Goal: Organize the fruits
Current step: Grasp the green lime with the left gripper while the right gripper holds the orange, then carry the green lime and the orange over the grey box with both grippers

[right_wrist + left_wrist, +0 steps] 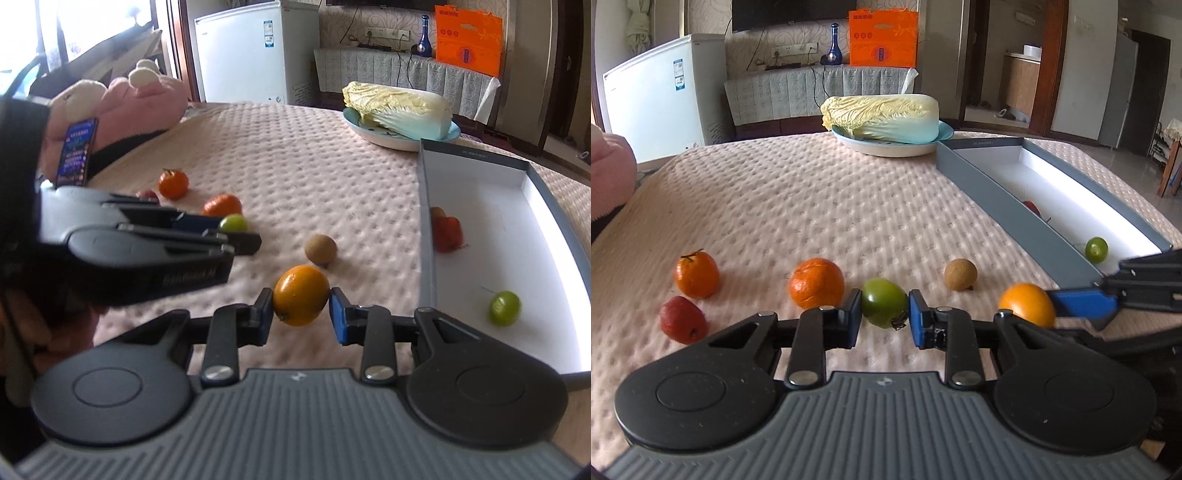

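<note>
My left gripper (885, 314) is shut on a green fruit (884, 302), just above the pink quilted cloth. My right gripper (301, 308) is shut on a yellow-orange fruit (301, 294); it also shows in the left wrist view (1027, 304). On the cloth lie two tangerines (696, 274) (816, 282), a red fruit (682, 319) and a brown round fruit (960, 274) (320, 249). The grey box (426, 236) with a white inside holds a red fruit (447, 233) and a small green fruit (504, 308).
A napa cabbage (882, 118) lies on a blue-rimmed plate (886, 147) at the far side, touching the box's far end. A pink plush toy (122, 103) sits at the left edge. A white freezer (661, 92) stands beyond the table.
</note>
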### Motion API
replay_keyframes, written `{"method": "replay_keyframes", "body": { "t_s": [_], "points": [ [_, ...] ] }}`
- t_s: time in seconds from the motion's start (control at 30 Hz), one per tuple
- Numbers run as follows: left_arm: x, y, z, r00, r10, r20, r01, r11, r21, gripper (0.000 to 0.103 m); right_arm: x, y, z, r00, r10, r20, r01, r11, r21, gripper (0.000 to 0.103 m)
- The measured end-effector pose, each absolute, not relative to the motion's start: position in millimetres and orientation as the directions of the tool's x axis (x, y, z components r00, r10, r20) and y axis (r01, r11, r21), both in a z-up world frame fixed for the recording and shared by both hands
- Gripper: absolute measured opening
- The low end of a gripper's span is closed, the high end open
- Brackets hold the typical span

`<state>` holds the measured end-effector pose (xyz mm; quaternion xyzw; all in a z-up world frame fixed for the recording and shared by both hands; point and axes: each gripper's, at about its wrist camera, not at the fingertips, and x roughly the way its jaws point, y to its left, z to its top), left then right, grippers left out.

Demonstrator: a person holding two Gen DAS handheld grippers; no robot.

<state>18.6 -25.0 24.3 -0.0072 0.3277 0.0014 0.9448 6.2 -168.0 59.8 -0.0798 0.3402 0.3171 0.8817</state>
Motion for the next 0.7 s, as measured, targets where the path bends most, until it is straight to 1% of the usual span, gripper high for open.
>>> {"method": "replay_keyframes", "body": {
  "t_s": [0.4, 0.7],
  "points": [
    [-10, -11, 32, 0.791, 0.050, -0.610, -0.047, 0.999, 0.020, 0.031, -3, -165, 77, 0.614, 0.541, -0.575, -0.605, 0.790, 0.097, 0.036],
    [-15, -23, 37, 0.806, 0.022, -0.592, -0.021, 1.000, 0.008, 0.031, -10, -193, 84, 0.642, 0.535, -0.550, -0.582, 0.806, 0.105, 0.036]
  ]
}}
